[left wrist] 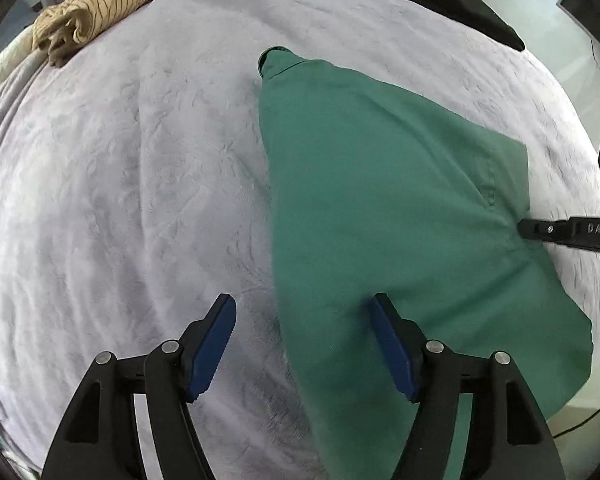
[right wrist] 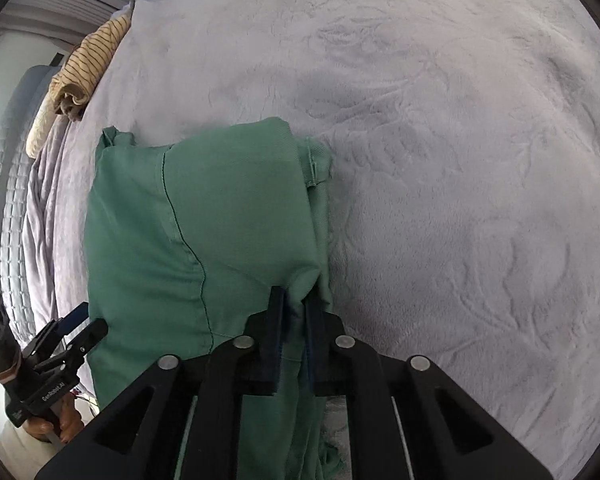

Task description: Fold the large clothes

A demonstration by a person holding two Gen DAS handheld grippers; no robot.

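A large green garment [left wrist: 380,200] lies partly folded on the pale lilac bedspread [left wrist: 120,160]. My left gripper [left wrist: 302,300] hovers open over its left edge. Its right blue pad [left wrist: 392,344] is above the cloth and its left one above bare bedspread, and neither presses on anything. In the right wrist view my right gripper [right wrist: 294,300] is shut on a bunched fold of the green garment [right wrist: 220,208], which hangs down between the fingers. From the left wrist view the right gripper [left wrist: 528,230] meets the cloth's right side. The left gripper [right wrist: 92,318] shows at the garment's lower left edge.
A tan striped garment [left wrist: 92,8] lies crumpled at the bed's far left corner, and a black garment [left wrist: 452,0] at the far right edge. A quilted grey headboard [right wrist: 4,200] borders the bed. A person's hand [right wrist: 60,420] holds the left gripper. A cable [left wrist: 580,420] runs along the floor.
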